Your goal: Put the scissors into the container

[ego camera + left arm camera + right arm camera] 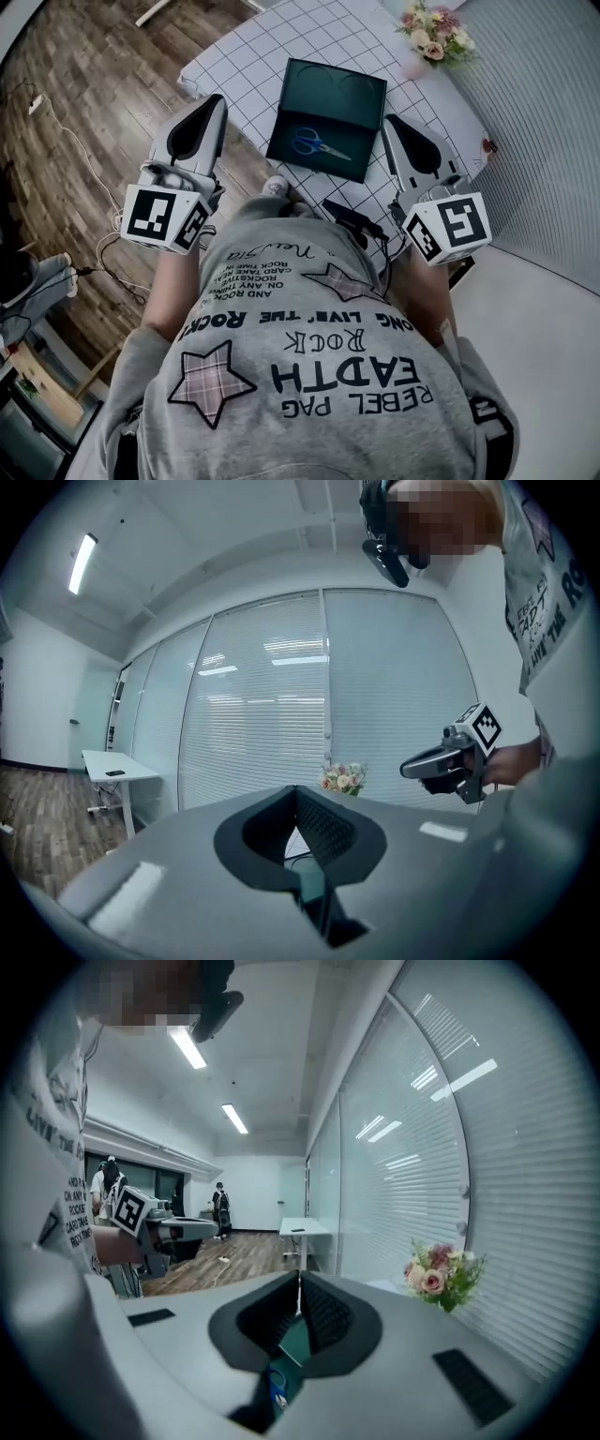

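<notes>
- Two tools are raised at mid frame in the head view, one on each side of the person's grey printed sweatshirt [309, 412]: the left hand-held gripper [216, 101] and the right hand-held gripper [392, 122].
- Both are clenched on nothing. Each gripper view shows its dark jaws meeting at the tips, with only the room beyond.
- The blue-handled metal scissors [319, 143] lie flat inside the dark green rectangular tray container [349, 94]. They sit near its lower edge, at upper centre of the head view, apart from both gripper tips.
- The container rests on a worktop covered with a white grid-lined cloth [234, 61].
- Judging by how things lie, the placing looks done.
- The scissors are probably light and stiff, with smooth blades that would slip between jaws.
- Lying flat on the tray floor, they leave little edge to get under.
- The plastic handle loops, or the spot just above them at the pivot, look like the surest hold.
</notes>
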